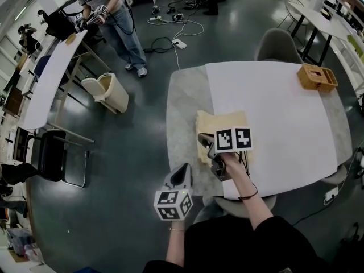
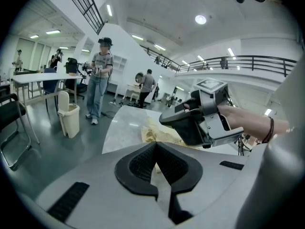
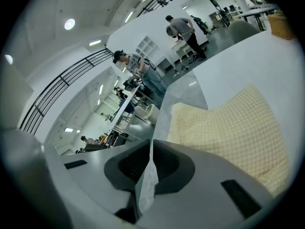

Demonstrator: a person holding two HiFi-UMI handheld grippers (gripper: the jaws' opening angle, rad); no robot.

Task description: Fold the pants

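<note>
The pale yellow checked pants [image 1: 223, 124] lie folded into a small bundle on the left part of the white sheet [image 1: 278, 107], partly on the marble table [image 1: 183, 104]. My right gripper [image 1: 203, 140] hovers just over the bundle's near left corner, its jaws shut with nothing between them. In the right gripper view the pants [image 3: 233, 128] spread ahead and to the right of the shut jaws. My left gripper [image 1: 184, 170] hangs off the table's near edge, shut and empty. In the left gripper view the pants [image 2: 157, 132] lie beyond it, under the right gripper [image 2: 166, 119].
A wooden box [image 1: 317, 77] sits at the table's far right corner. A grey chair [image 1: 277, 44] stands behind the table. On the floor to the left are a beige bin [image 1: 111, 91], a black chair [image 1: 57, 158], cables, and a standing person [image 1: 116, 21].
</note>
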